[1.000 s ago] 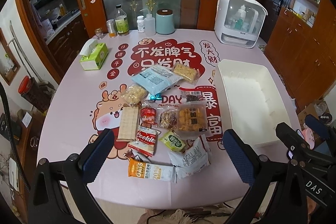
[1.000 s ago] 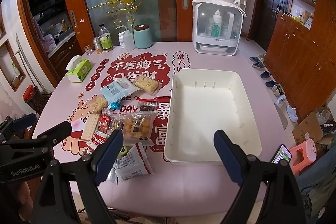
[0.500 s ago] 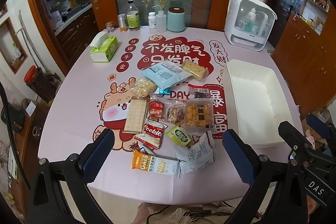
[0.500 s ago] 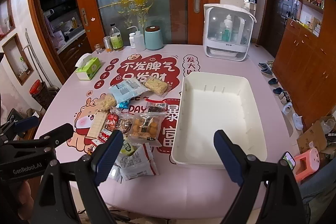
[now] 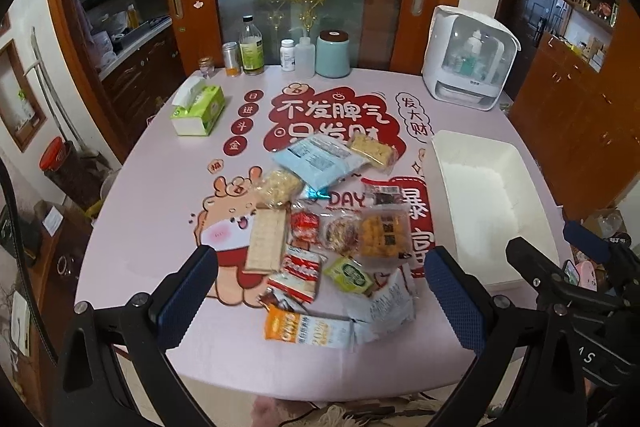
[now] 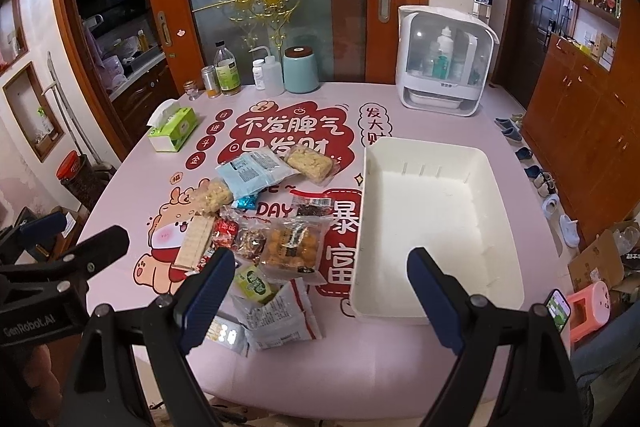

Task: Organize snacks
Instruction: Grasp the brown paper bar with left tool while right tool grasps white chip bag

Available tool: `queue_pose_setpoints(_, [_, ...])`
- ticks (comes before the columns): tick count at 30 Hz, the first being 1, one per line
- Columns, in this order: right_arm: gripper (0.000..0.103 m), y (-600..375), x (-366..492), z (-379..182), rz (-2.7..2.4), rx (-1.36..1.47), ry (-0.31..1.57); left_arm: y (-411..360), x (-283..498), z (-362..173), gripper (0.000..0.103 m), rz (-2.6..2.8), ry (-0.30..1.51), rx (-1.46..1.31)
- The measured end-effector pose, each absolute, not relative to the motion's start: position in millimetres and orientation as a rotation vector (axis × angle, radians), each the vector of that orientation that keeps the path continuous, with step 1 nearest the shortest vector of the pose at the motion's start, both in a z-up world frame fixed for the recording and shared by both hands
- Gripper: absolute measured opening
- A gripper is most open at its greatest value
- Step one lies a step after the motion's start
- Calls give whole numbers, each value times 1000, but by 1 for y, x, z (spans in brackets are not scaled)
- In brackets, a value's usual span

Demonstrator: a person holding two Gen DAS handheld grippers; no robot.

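— While both tools hang above the near edge of the pink table [image 5: 160, 195], what sits farthest left?

— A green tissue box [image 5: 197, 111], one tissue sticking out of its top. Behind it, along the far edge, stand a small glass jar [image 5: 206, 67], a metal tin [image 5: 230, 59], a glass bottle with a green label [image 5: 251, 47], a white pill bottle [image 5: 287, 55], a squeeze bottle [image 5: 304, 57] and a pale teal canister [image 5: 333, 54] with a dark lid.

— And the snacks?

— Loose in the middle of the table: a blue packet [image 5: 320, 159], a cracker pack [image 5: 266, 239], a red cookie bag [image 5: 301, 273], an orange oats bar [image 5: 306, 327] nearest the edge, and a bag of fried balls [image 6: 291, 245].

— Further right?

— The white bin [image 6: 496, 187] just beside the pile, with nothing in it. Behind it, a white cabinet with a clear hood [image 6: 444, 67] holds several bottles.

— The grippers?

— The left gripper [image 5: 320, 297] has its blue pads wide apart over the near snacks, holding nothing. The right gripper [image 6: 320, 297] is likewise spread and empty, its right finger over the bin's near corner.
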State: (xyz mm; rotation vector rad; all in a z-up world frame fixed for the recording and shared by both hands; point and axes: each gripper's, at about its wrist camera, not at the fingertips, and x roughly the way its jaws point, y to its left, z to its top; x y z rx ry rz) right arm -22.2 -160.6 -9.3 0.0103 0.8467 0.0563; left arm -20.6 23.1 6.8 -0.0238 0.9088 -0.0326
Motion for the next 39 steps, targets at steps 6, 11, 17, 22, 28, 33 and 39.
queue_pose_setpoints(6, [89, -137, -14, -6, 16, 17, 850, 53, 5, 5, 102, -33, 946, -4])
queue_pose_setpoints(11, [89, -121, -8, -10, -31, 46, 872, 93, 32, 2, 102, -47, 973, -14])
queue_pose_setpoints(17, [89, -108, 0, -30, -99, 103, 944, 137, 67, -16, 102, -21, 984, 46])
queue_pose_setpoints(22, [89, -106, 6, -55, -163, 169, 1021, 152, 94, -49, 102, -66, 1036, 119])
queue_pose_setpoints(28, [89, -109, 10, -98, -260, 238, 1107, 147, 120, -110, 102, -183, 1150, 147])
queue_pose_setpoints(33, [89, -113, 12, -136, -311, 307, 1175, 137, 141, -168, 102, -247, 1253, 139])
queue_pose_setpoints(39, [89, -128, 11, -186, -368, 445, 1249, 134, 161, -218, 102, -265, 1347, 79])
